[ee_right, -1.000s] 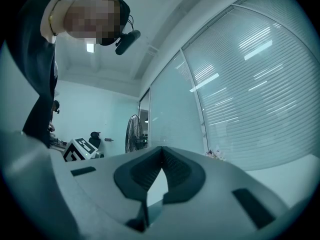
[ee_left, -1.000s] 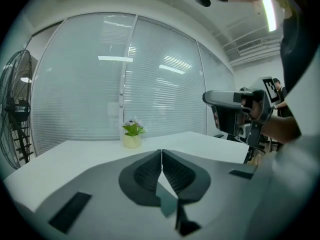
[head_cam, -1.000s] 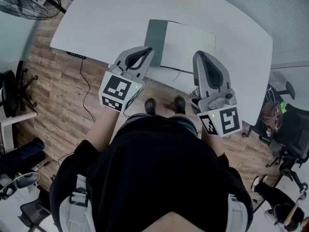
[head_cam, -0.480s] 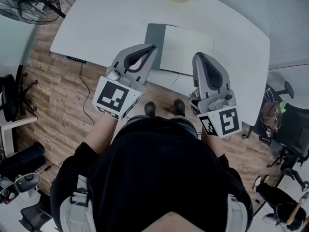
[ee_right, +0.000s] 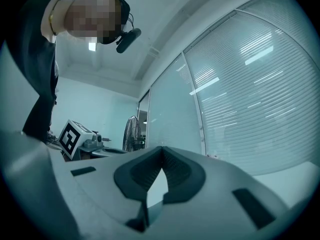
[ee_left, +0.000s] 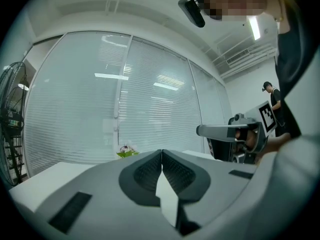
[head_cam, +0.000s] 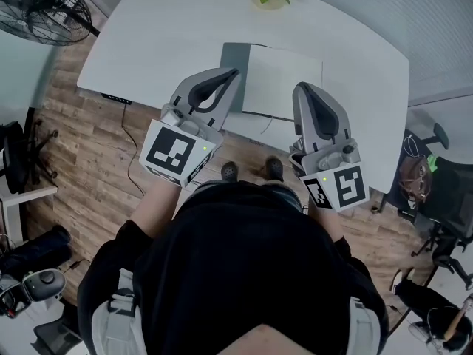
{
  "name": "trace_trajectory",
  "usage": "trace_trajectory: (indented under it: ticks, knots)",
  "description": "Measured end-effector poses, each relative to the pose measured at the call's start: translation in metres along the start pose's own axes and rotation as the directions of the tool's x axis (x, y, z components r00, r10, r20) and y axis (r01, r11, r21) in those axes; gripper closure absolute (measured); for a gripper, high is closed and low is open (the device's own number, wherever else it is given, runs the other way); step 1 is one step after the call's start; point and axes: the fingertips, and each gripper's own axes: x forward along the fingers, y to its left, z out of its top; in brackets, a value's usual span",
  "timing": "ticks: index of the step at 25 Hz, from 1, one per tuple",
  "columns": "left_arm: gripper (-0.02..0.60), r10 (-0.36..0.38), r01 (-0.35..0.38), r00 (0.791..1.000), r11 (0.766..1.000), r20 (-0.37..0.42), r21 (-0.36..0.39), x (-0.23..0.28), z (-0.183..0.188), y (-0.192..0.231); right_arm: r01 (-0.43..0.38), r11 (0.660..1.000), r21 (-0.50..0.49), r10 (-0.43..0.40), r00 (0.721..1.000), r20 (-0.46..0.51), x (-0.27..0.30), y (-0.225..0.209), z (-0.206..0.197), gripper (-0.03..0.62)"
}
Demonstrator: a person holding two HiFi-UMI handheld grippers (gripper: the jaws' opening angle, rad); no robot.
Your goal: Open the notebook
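both left gripper (head_cam: 233,72) and right gripper (head_cam: 299,89), fingers (ee_left: 147,172) together, hover at a white table (head_cam: 170,28) with notebook (head_cam: 284,76) over wood floor (head_cam: 96,146).

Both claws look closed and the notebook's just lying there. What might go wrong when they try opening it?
1. The notebook lies flat near the table's front edge, so a nudge might slide it off rather than lift its cover.
2. The left gripper and right gripper are both shut and empty; a thin flat cover may be hard to catch.
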Motion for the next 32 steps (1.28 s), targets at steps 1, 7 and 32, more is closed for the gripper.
trace_trajectory:
  ticks: [1, 7, 32]
  knots:
    - [0.567, -0.001, 0.001, 1.0, 1.0, 0.003, -0.002, 0.001, 0.0, 0.0, 0.001, 1.0, -0.001, -0.001, 1.0, 0.0, 0.0, -0.001, 0.0, 0.589]
    - [0.568, -0.003, 0.003, 1.0, 1.0, 0.008, 0.015, 0.003, 0.004, -0.002, 0.0, 1.0, -0.01, 0.0, 1.0, 0.005, 0.0, -0.001, 0.003, 0.589]
    - [0.568, -0.013, 0.013, 1.0, 1.0, 0.009, 0.021, -0.001, 0.013, -0.001, -0.002, 0.998, -0.055, 0.003, 1.0, 0.018, -0.002, 0.003, 0.012, 0.589]
